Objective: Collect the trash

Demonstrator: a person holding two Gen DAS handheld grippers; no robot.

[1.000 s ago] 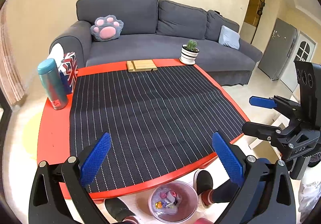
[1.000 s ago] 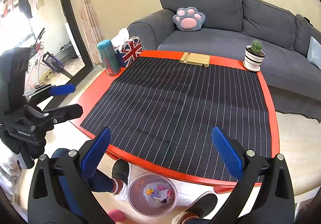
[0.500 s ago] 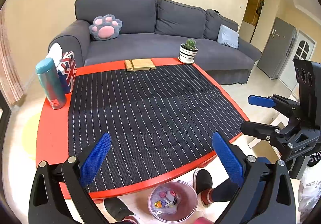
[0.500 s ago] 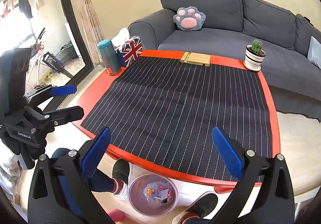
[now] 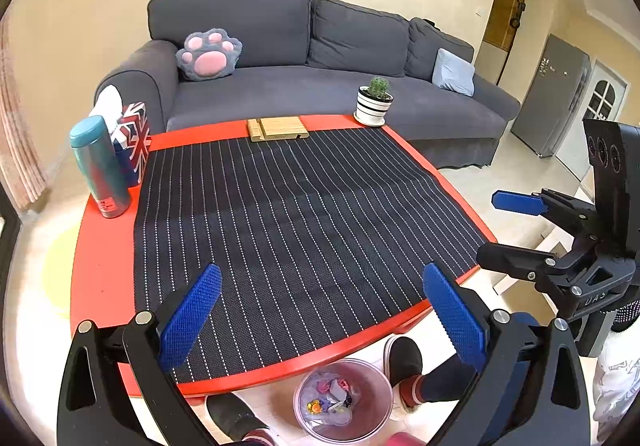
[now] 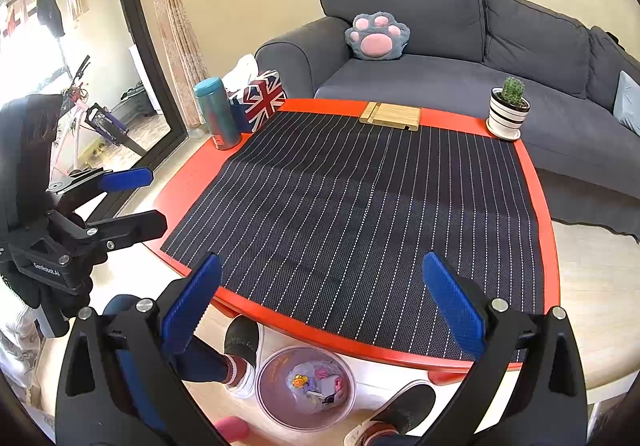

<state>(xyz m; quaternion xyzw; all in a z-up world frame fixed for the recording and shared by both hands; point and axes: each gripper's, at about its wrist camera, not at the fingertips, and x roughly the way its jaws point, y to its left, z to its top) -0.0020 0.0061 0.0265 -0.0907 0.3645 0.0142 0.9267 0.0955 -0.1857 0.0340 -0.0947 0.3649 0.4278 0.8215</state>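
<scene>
Both grippers, left (image 5: 320, 310) and right (image 6: 320, 306), gape empty over the mat's (image 5: 296, 214) bare near edge; one trash bin (image 5: 344, 402) at 6 o'clock.

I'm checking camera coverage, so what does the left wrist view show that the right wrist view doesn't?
Only the left wrist view shows the grey fridge, the doorway and the right tool, open. Only the right wrist view shows the mirror, the curtain and the left tool, open. Both show the red table, striped mat, sofa, cactus, teal bottle and trash bin.
</scene>
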